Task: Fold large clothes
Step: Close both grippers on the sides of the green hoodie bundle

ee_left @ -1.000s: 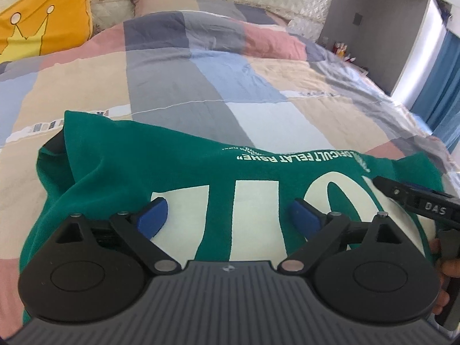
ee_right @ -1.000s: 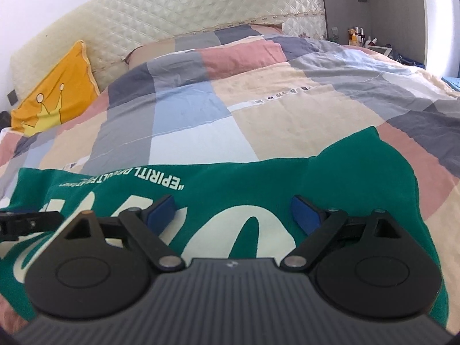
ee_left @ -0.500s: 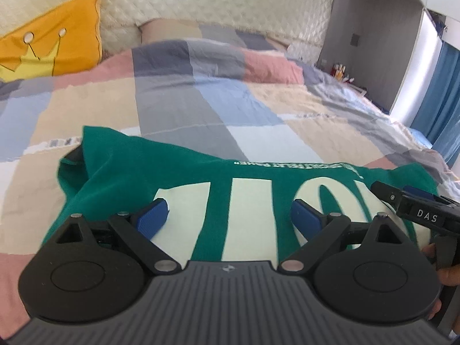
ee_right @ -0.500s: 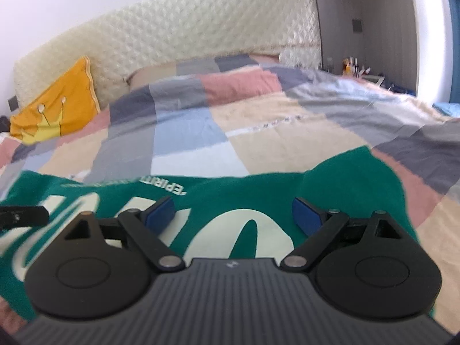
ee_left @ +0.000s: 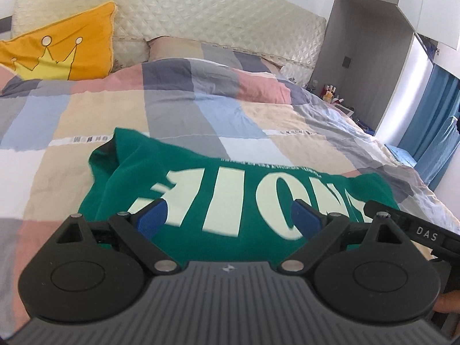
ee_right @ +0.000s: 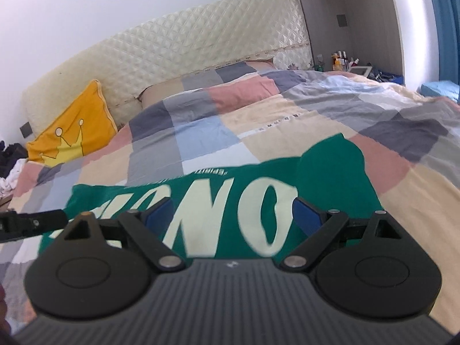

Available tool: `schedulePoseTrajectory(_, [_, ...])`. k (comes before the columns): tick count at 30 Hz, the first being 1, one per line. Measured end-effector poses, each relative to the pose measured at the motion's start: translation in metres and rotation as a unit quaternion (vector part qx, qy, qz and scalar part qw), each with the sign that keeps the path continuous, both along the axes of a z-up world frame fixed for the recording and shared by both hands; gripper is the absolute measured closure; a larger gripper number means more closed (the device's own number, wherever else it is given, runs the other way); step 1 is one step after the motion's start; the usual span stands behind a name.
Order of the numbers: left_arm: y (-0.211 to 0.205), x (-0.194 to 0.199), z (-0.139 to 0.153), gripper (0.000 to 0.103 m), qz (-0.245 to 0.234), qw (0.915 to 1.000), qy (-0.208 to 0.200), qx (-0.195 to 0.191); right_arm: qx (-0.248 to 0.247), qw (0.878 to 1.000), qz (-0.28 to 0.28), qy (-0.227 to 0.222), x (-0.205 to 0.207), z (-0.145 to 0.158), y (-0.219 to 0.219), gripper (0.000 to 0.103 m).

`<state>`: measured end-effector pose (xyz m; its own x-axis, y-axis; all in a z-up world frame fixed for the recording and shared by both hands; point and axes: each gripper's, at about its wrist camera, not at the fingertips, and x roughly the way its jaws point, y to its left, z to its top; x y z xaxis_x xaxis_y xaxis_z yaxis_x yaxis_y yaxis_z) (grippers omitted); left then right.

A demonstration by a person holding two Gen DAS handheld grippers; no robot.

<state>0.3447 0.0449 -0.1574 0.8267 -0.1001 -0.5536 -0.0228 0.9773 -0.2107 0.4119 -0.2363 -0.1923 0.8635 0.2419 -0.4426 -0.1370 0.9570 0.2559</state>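
Hovering low over a bed, the left tool (ee_left: 228, 218) has its two blue fingers (ee_left: 151, 218) spread wide apart, with nothing held between them. Directly ahead of and below those fingers lies a green sweatshirt (ee_left: 201, 172), folded into a wide band with large cream letters across it. To the right of the left tool, a black bar marked "DAS" crosses the sweatshirt's right end; it belongs to the right tool.

From the right wrist view, the right tool (ee_right: 233, 214) is likewise opened wide and grips nothing. The same green sweatshirt (ee_right: 330, 166) lies just ahead of its fingers (ee_right: 309, 215), the cream lettering blurred, and a rounded fold of green cloth sits ahead and to the right. The left tool's black arm shows at the far left edge.

Beyond the sweatshirt, a patchwork duvet (ee_left: 178, 109) in pink, grey, blue and beige squares covers the bed. Farther off to the left, an orange pillow (ee_left: 63, 49) with a yellow crown leans against a cream quilted headboard (ee_left: 218, 20).
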Motion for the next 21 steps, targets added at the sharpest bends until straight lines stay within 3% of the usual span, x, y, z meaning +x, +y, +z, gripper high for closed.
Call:
schedulePoseTrajectory(6, [0.007, -0.036, 0.0, 0.006, 0.016, 0.9997, 0.013, -0.013, 0.045, 0.998, 0.007, 0.05, -0.024, -0.011, -0.003, 0.012])
schedulePoseTrajectory(13, [0.016, -0.042, -0.011, 0.004, 0.045, 0.9976, 0.036, -0.037, 0.097, 0.993, 0.017, 0.058, -0.03, -0.018, -0.004, 0.012])
schedulePoseTrajectory(16, [0.022, -0.035, -0.018, 0.004, 0.051, 0.9957, 0.049, -0.061, 0.169, 0.979, 0.046, 0.101, -0.017, -0.031, -0.016, 0.012])
schedulePoseTrajectory(17, [0.022, -0.034, -0.02, 0.004, 0.054, 0.995, 0.052, -0.066, 0.191, 0.973, 0.041, 0.123, -0.012, -0.037, -0.019, 0.005])
schedulePoseTrajectory(18, [0.022, -0.034, -0.022, 0.004, 0.059, 0.9947, 0.053, -0.066, 0.201, 0.97, 0.033, 0.134, -0.012, -0.041, -0.02, 0.0])
schedulePoseTrajectory(21, [0.021, -0.034, -0.025, 0.004, 0.076, 0.9952, 0.039, -0.048, 0.226, 0.961, 0.018, 0.16, -0.007, -0.053, -0.025, 0.0])
